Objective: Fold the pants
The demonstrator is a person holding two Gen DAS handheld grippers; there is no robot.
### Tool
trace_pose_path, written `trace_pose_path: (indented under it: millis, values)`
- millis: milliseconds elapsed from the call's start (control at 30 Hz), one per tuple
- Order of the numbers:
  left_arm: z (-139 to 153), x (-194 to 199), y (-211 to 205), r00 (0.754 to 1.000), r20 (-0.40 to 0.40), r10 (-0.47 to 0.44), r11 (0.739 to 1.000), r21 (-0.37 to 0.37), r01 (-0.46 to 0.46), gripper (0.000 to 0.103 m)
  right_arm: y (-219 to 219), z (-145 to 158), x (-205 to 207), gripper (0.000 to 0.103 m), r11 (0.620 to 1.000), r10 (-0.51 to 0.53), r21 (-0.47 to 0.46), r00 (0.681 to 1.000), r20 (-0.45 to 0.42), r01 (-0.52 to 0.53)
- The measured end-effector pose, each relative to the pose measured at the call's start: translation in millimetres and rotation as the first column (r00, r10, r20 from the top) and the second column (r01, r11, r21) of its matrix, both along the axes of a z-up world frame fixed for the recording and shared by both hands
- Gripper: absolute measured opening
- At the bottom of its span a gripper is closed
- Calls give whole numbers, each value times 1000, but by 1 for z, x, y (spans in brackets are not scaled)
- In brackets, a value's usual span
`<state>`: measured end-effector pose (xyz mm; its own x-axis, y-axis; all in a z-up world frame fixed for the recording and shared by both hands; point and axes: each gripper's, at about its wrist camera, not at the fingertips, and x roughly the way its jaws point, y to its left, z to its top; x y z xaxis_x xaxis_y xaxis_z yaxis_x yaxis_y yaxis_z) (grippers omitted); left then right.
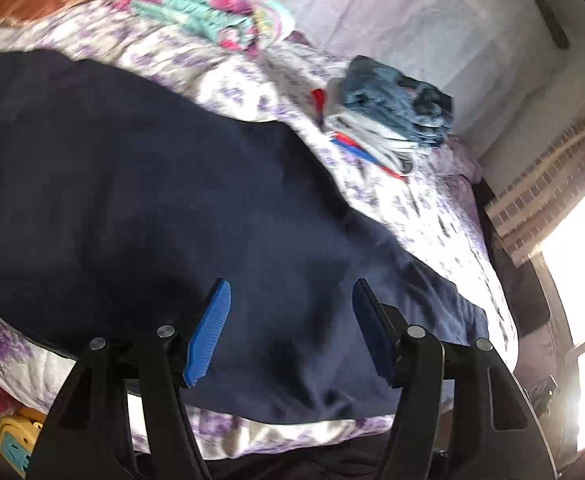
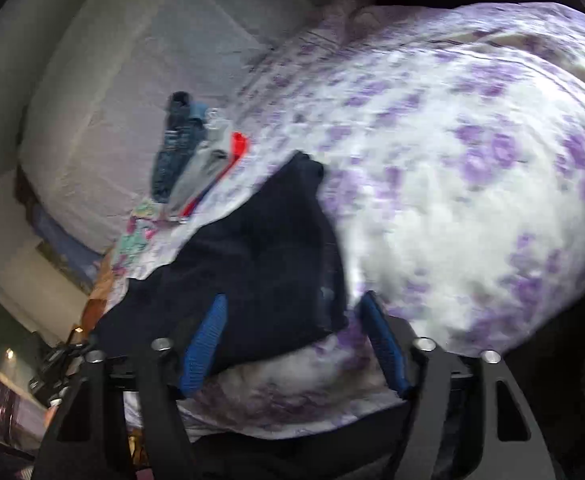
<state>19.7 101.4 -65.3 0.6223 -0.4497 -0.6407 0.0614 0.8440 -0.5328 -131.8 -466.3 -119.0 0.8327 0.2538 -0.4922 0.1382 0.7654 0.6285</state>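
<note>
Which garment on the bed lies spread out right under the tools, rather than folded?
The large navy pants, spread over the purple-flowered bedspread. The blue denim piece lies folded on the stack by the wall.

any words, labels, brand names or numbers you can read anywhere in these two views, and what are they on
None can be read in either view.
navy pants: plain dark cloth, no tag or print showing.
stack of folded clothes: red and blue patches, too blurred to tell if they are lettering.
floral bedsheet: pattern only.
yellow object at the bed's lower edge: no legible marking.
</note>
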Motion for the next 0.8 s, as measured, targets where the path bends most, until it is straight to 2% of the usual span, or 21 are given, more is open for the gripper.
trace_pose_path:
  millis: [33, 133, 200, 267, 333, 400, 433, 467, 500, 533, 567, 600, 633, 700, 767, 800]
  values:
    - [-4, -2, 4, 1000, -12, 1, 1000, -7, -1, 62, 3, 3, 3, 34, 999, 6, -33, 1000, 11, -6]
    - [-3, -6, 6, 1000, -3, -9, 1000, -1, 9, 62, 8, 31, 11, 20, 998, 43, -55, 996, 82, -38]
    - [1, -8, 8, 1000, 15, -3, 1000, 13, 3, 62, 29, 62, 23, 19, 990, 115, -101, 983, 142, -101]
    - [3, -10, 12, 1000, 21, 6, 1000, 0, -6, 62, 57, 87, 40, 18, 973, 210, -136, 958, 195, -186]
    - [4, -14, 19, 1000, 21, 22, 1000, -18, -22, 62, 94, 106, 58, 18, 942, 322, -173, 917, 234, -287]
    - [6, -19, 28, 999, 23, 45, 999, -30, -44, 62, 149, 120, 80, 18, 878, 473, -214, 847, 244, -429]
    - [7, -25, 36, 997, 27, 71, 997, -42, -70, 62, 175, 121, 90, 18, 842, 535, -229, 811, 237, -488]
    - [7, -28, 41, 996, 29, 87, 995, -49, -86, 63, 211, 118, 102, 18, 787, 611, -255, 764, 206, -561]
    - [7, -31, 48, 994, 30, 109, 993, -57, -107, 63, 236, 110, 113, 18, 743, 661, -274, 733, 159, -611]
    - [7, -36, 56, 991, 29, 134, 989, -68, -132, 65, 262, 97, 123, 21, 694, 706, -282, 703, 84, -663]
    - [6, -40, 63, 988, 26, 153, 986, -77, -151, 66, 292, 70, 140, 28, 626, 754, -256, 655, -45, -737]
    - [4, -42, 68, 986, 21, 164, 983, -86, -161, 66, 308, 49, 150, 28, 590, 769, -232, 626, -128, -773]
    - [2, -44, 72, 987, 14, 163, 982, -100, -160, 66, 318, 30, 156, 29, 572, 770, -228, 612, -183, -788]
    - [2, -47, 74, 988, 20, 154, 984, -94, -151, 66, 318, 28, 143, 35, 559, 783, -304, 612, -111, -771]
    - [4, -47, 69, 988, 42, 150, 988, -49, -148, 66, 314, 43, 128, 55, 548, 790, -338, 606, -93, -765]
    - [5, -46, 67, 988, 48, 150, 988, -32, -148, 66, 311, 52, 118, 57, 552, 784, -375, 616, -69, -745]
